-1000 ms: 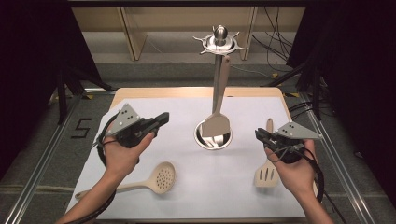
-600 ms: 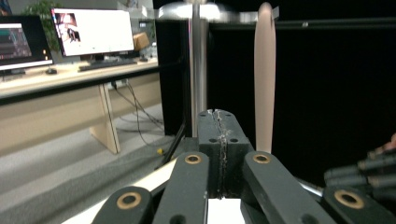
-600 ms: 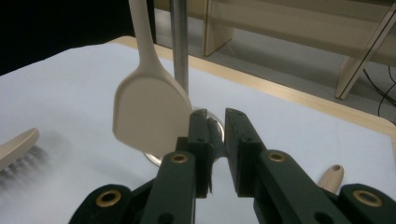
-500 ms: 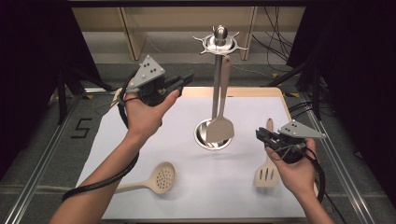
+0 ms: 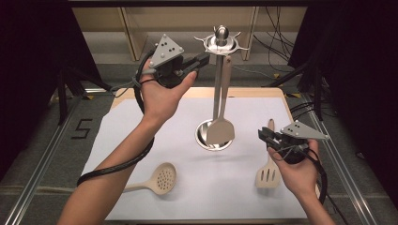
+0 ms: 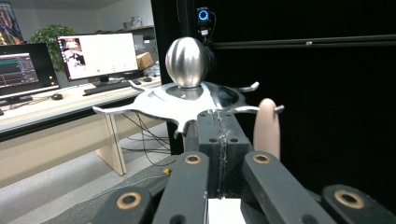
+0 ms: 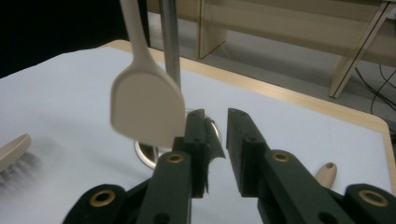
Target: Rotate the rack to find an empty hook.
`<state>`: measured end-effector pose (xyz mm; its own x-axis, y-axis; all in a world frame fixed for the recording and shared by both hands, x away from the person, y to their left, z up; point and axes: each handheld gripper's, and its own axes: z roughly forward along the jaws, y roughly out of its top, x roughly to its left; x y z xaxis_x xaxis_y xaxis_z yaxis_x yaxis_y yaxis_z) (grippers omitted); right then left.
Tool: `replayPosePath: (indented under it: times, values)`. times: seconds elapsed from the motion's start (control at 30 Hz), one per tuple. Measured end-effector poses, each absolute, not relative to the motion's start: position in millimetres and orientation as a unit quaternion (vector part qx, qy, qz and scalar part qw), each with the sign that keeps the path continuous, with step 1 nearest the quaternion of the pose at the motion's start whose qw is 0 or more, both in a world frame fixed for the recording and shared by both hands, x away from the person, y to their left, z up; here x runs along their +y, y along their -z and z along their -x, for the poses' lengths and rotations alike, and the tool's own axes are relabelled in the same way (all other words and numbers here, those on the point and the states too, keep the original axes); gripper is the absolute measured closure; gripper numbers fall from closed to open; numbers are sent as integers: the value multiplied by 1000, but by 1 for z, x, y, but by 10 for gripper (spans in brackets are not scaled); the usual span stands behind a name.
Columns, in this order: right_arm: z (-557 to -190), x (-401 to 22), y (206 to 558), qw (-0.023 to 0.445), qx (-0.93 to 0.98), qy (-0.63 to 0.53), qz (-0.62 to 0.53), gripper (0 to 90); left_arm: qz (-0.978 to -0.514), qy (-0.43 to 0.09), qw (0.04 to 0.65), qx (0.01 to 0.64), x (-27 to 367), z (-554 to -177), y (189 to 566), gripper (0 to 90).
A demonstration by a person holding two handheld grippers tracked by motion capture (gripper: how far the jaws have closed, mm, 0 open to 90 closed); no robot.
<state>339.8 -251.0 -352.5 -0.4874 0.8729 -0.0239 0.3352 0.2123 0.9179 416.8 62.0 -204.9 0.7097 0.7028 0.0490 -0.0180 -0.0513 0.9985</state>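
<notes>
Rack (image 5: 219, 43) stands mid-worktop, one spatula (image 5: 220, 129) hanging on it. We've got the left tool (image 5: 202, 58) up at the hook ring, jaws together, empty. Right tool (image 5: 268, 139) has just been opening, nothing between the jaws. Slotted turner (image 5: 268, 168) lies directly under it, handle pointing far, so right takes it. Skimmer (image 5: 162, 178) lies near left.

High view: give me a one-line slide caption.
Left gripper shut beside the utensil stand's top, solid spatula hanging; right gripper open above slotted spatula.
</notes>
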Motion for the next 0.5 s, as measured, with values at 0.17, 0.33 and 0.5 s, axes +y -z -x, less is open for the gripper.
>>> replayPosePath:
  times: [0.17, 0.33, 0.5]
  values:
    - [-341, -251, 354, 278, 725, -467, -424, 783, -665, -283, 639, 264, 61, -423, 202, 889]
    - [-340, -251, 353, 281, 724, -466, -425, 784, -660, -282, 643, 267, 63, -425, 201, 889]
    - [-341, -252, 353, 289, 724, -467, -418, 783, -656, -285, 644, 271, 64, -426, 200, 890]
